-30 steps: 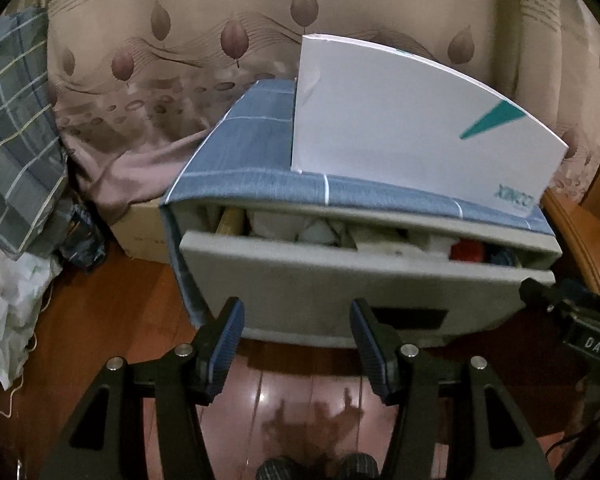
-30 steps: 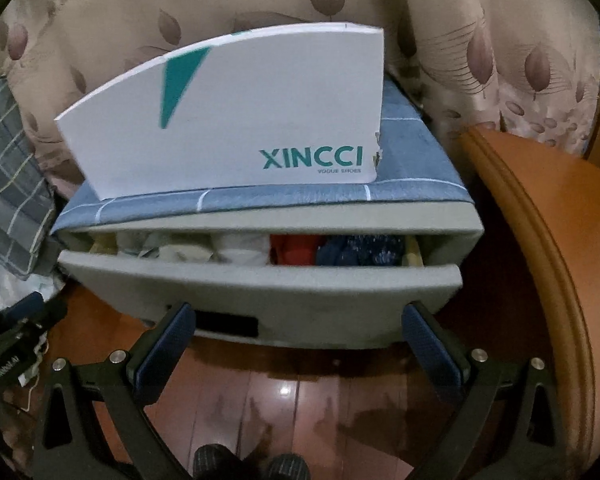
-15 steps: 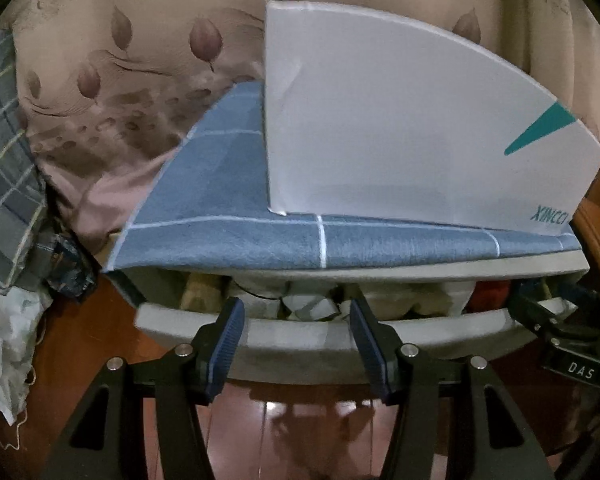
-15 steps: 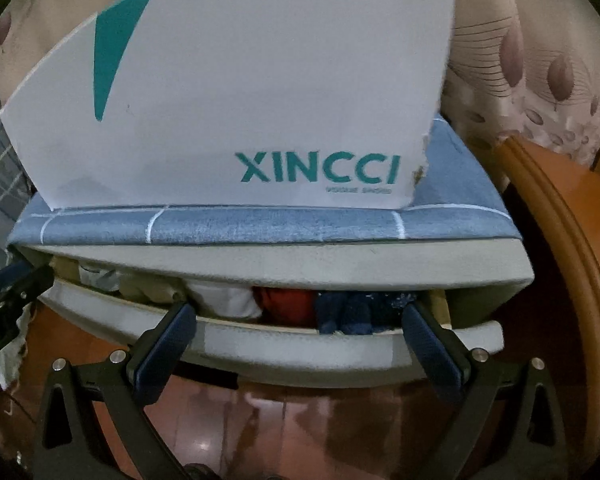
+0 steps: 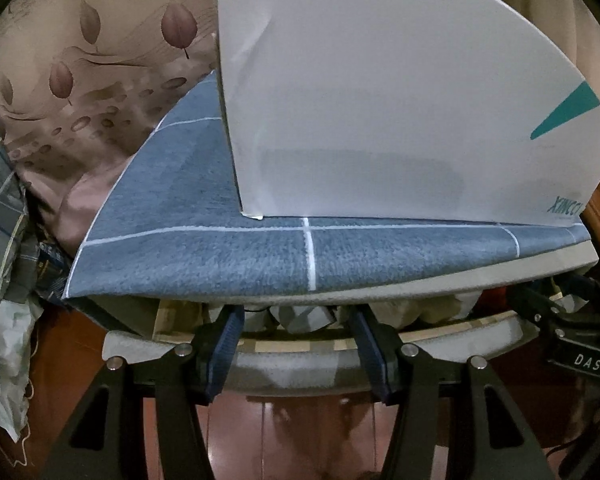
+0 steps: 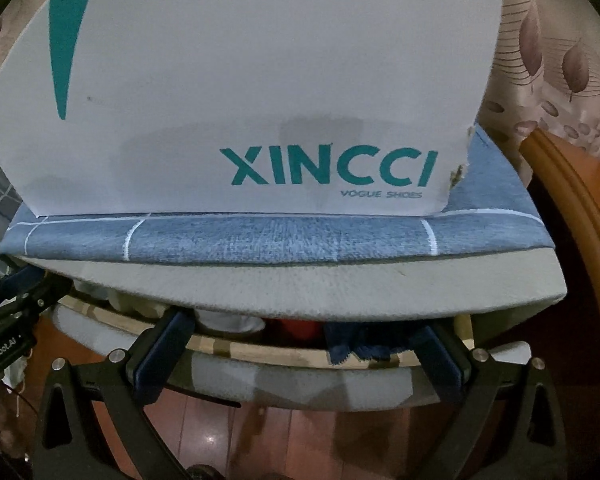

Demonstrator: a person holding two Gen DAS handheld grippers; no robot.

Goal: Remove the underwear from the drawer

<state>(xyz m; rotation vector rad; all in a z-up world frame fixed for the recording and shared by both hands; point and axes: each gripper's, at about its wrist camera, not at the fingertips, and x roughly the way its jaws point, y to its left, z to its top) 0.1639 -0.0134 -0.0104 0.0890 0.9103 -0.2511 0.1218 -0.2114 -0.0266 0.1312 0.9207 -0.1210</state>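
A leaf-patterned curtain [image 5: 112, 92] hangs across the back of the room, and in front of it on the reddish wooden floor [image 6: 300, 436] stands a low grey fabric chest [image 6: 340, 284] with a blue checked cloth [image 5: 228, 256] spread over its top. On that cloth a big white shoe box [image 6: 260, 92] stands, with XINCCI printed on it in green; it fills most of what either camera sees. At the right a curved wooden furniture edge [image 6: 580, 208] sits near the chest, and at the left a heap of grey checked fabric [image 5: 0, 216] lies against the curtain.

The drawer [image 5: 300, 372] of the chest is pulled part-way out, its grey front lip nearest the cameras and a strip of checked lining along the inner rim. The underwear [image 6: 228, 322] is inside it, packed in a row of folded pieces under the overhang of the chest top: pale ones at the left and middle, a red piece [image 6: 296, 328] beside them, and a dark blue piece [image 6: 356, 346] whose edge flops over the drawer rim at the right.

The left tongs [image 5: 296, 322] stand spread apart, the tips at the drawer's rim on either side of a pale folded piece [image 5: 300, 314], gripping nothing. The right tongs [image 6: 304, 334] gape wider, tips at the rim with the white, red and blue pieces between them, and hold nothing either. The two tools are side by side, each showing at the edge of the other's view.
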